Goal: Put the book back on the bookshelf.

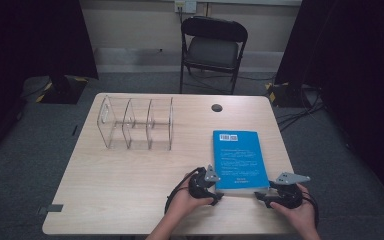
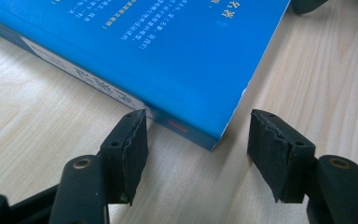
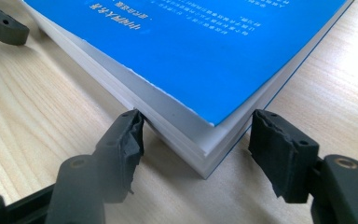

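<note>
Flat blue paperback book [image 1: 238, 159] near table [image 1: 130, 200] front-right edge; left gripper [image 1: 207, 186] & right gripper [image 1: 275, 192] jaws spread at its near corners, prob. to lift it.

Black left gripper [image 1: 219, 198] and right gripper [image 1: 258, 196], grey three-cornered plates on top, brass-coloured screws, worn pads [image 2: 133, 147], black cables behind.

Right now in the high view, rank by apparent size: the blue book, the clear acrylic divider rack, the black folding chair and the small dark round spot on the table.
1. Black folding chair, though it stands farther back
2. Clear acrylic divider rack
3. Blue book; close to the rack, so that order is unsure
4. Small dark round spot
</note>
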A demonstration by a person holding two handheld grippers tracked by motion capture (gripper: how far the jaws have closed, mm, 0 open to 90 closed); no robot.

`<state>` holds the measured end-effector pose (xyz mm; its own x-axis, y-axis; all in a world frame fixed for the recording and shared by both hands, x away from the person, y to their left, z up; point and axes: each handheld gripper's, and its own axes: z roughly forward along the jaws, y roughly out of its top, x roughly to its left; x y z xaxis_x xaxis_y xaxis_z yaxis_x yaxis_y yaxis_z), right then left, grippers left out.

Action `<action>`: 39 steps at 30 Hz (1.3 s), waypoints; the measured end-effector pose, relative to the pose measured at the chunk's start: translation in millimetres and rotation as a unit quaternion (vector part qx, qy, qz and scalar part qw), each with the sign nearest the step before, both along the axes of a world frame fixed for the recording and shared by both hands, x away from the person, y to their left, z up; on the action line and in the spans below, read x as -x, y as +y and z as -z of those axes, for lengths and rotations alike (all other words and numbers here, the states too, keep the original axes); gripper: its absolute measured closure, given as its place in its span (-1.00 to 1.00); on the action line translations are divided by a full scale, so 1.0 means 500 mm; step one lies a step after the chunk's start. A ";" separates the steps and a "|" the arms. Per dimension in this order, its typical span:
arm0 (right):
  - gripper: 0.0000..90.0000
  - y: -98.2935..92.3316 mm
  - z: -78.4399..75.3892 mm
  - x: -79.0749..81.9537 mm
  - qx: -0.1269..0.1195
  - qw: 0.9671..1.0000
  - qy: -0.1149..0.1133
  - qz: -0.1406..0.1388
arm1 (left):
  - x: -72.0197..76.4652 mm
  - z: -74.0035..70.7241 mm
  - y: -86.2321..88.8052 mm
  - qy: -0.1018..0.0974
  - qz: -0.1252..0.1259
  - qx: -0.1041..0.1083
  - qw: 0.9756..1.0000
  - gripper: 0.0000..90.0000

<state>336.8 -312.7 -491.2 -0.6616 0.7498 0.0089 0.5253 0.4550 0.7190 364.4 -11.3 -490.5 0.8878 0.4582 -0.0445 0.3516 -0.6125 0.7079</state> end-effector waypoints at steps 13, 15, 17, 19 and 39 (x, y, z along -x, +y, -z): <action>-0.18 -0.002 -0.019 0.000 -0.007 1.000 -0.014 -0.010 | 0.000 -0.003 0.001 -0.002 0.004 -0.016 1.000 -0.16; -0.16 -0.002 -0.024 -0.002 -0.018 1.000 -0.016 -0.012 | 0.000 -0.003 0.001 -0.003 0.006 -0.017 1.000 -0.16; -0.15 -0.001 -0.027 -0.003 -0.015 1.000 -0.018 -0.015 | -0.001 -0.004 0.001 -0.003 0.007 -0.018 1.000 -0.16; -0.15 0.000 -0.029 -0.004 -0.015 1.000 -0.015 -0.015 | -0.001 -0.004 0.001 -0.003 0.007 -0.018 1.000 -0.16; -0.08 -0.002 -0.042 -0.012 -0.016 0.999 -0.013 -0.025 | -0.007 -0.055 -0.005 -0.012 0.004 0.015 1.000 -0.46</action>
<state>342.9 -313.8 -470.2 -0.6991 0.7148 0.0145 0.4836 0.4578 0.7460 368.0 -13.7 -462.8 0.8920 0.4506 -0.0367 0.3299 -0.5934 0.7342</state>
